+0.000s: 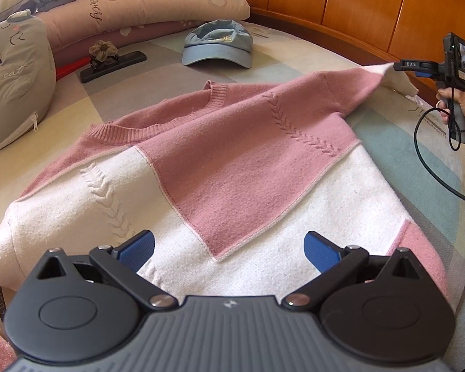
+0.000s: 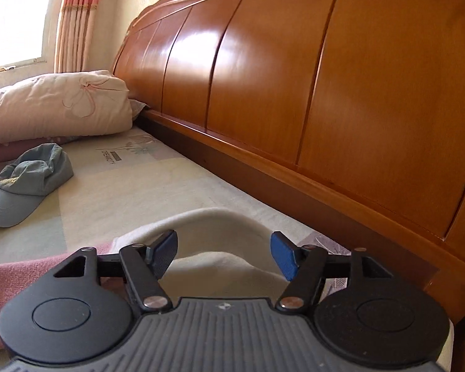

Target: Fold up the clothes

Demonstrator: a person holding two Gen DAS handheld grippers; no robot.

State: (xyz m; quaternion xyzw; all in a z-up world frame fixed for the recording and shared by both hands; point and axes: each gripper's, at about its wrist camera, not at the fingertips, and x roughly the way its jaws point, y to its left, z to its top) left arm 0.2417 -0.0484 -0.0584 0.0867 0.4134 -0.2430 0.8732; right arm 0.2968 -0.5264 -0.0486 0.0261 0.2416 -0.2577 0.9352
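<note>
Sunlit bed (image 1: 396, 167) with a wooden headboard (image 2: 294, 86) is carrying a pink-and-white sweater (image 1: 232, 161), lying spread front-up, neck toward a blue cap (image 1: 217, 46). Left claw (image 1: 229, 248) is hovering over the white lower body with its jaws apart, gripping nothing. Right claw (image 2: 223, 254) is sitting at the white cuff (image 2: 214, 226) of the outstretched sleeve, jaws apart around it; whether the cloth is pinched, I cannot tell. Judging: a sleeve fold is in hand; next the cuff is needing a firm pinch and a carry inward across the chest.
</note>
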